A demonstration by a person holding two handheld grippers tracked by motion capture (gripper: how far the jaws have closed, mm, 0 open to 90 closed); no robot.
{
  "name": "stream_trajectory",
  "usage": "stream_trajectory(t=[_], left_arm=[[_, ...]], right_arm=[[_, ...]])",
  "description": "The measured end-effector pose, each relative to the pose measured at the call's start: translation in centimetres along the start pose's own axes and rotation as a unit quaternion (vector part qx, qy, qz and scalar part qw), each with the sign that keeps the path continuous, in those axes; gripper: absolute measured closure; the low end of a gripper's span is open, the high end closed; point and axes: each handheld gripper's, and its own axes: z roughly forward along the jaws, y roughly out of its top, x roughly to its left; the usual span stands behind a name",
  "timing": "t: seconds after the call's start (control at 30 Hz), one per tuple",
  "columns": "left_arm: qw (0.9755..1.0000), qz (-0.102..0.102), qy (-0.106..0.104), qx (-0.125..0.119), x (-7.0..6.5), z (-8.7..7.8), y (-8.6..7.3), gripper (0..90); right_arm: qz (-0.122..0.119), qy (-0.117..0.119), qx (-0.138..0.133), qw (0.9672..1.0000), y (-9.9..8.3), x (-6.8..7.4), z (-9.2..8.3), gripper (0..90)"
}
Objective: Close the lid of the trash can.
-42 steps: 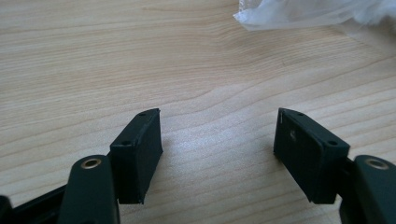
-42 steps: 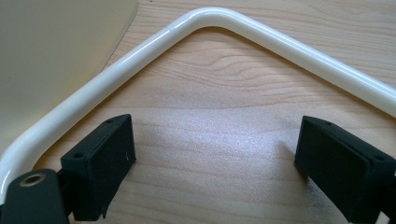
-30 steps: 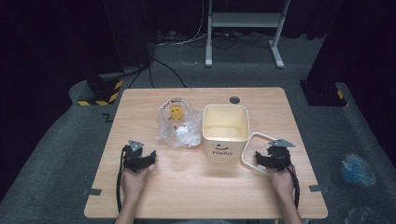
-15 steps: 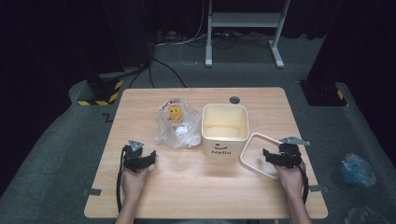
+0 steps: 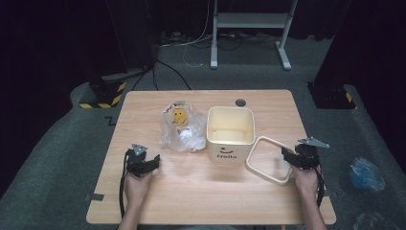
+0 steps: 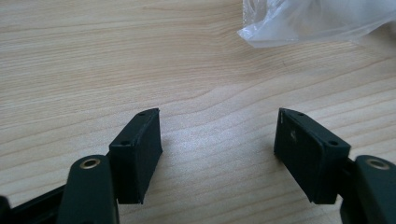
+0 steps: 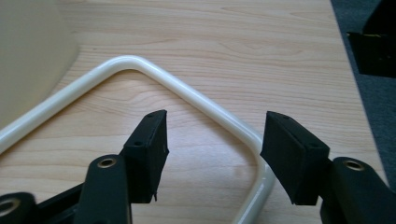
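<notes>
A cream bin [image 5: 229, 151] marked "Hello" stands open in the middle of the wooden table [image 5: 210, 196]. To its right a cream square ring [image 5: 264, 175] lies flat on the wood. My right gripper [image 5: 288, 154] hovers at the ring's right corner. In the right gripper view its jaws [image 7: 212, 135] have just been closing and still stand apart. The ring [image 7: 196, 100] runs on the table under the gap, and the pads do not touch it. My left gripper [image 5: 152, 161] rests open near the front left, with bare wood between its jaws [image 6: 217, 135].
A crumpled clear plastic bag [image 5: 182, 128] with a yellow smiley face lies left of the bin; its edge [image 6: 317, 21] lies ahead of the left gripper. The bin's wall [image 7: 28, 60] stands at the left of the right gripper view. The table's right edge is close to the right hand.
My right gripper has drawn back to the right, away from the bin, and the ring now lies flat. Left gripper has not moved.
</notes>
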Motion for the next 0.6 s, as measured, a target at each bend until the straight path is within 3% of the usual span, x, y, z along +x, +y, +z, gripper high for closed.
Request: stream_trajectory(t=[0.3,0.6], left_arm=[[1.0,0.003,0.001,0.001,0.0,0.0,0.0,32.0],[1.0,0.003,0.001,0.001,-0.1,0.0,0.0,32.1]], right_arm=[[0.002,-0.022,0.01,0.9997,-0.3,-1.2,0.4,52.3],[0.006,-0.029,0.026,0.9992,-0.5,-1.9,1.1,59.4]])
